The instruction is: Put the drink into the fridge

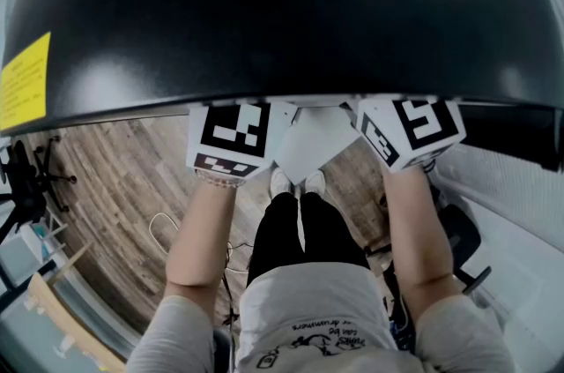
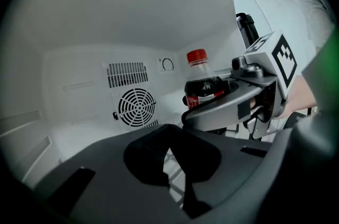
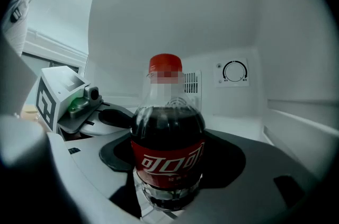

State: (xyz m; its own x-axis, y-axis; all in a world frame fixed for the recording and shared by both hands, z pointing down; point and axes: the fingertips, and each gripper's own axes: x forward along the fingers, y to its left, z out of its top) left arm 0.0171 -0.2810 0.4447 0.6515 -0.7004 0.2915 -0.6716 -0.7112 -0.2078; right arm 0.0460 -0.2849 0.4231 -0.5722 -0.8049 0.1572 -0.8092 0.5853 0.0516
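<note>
A cola bottle (image 3: 167, 149) with a red cap and red label stands upright inside the white fridge (image 3: 212, 16). My right gripper (image 3: 168, 172) is shut on the bottle's lower body. In the left gripper view the same bottle (image 2: 201, 85) shows at the right, held in the right gripper (image 2: 228, 104). My left gripper (image 2: 169, 135) hovers left of the bottle, over the wire shelf (image 2: 172, 167); its dark pads meet at the tips with nothing between them. In the head view only the marker cubes (image 1: 229, 138) (image 1: 414, 129) show; the jaws are hidden under the black fridge top (image 1: 264, 10).
The fridge's back wall carries a round fan grille (image 2: 136, 105), a slotted vent (image 2: 126, 74) and a dial (image 3: 234, 71). A ledge runs along the right wall (image 3: 296, 112). Below, the person stands on a wooden floor (image 1: 123, 177); a chair (image 1: 26, 177) is at the left.
</note>
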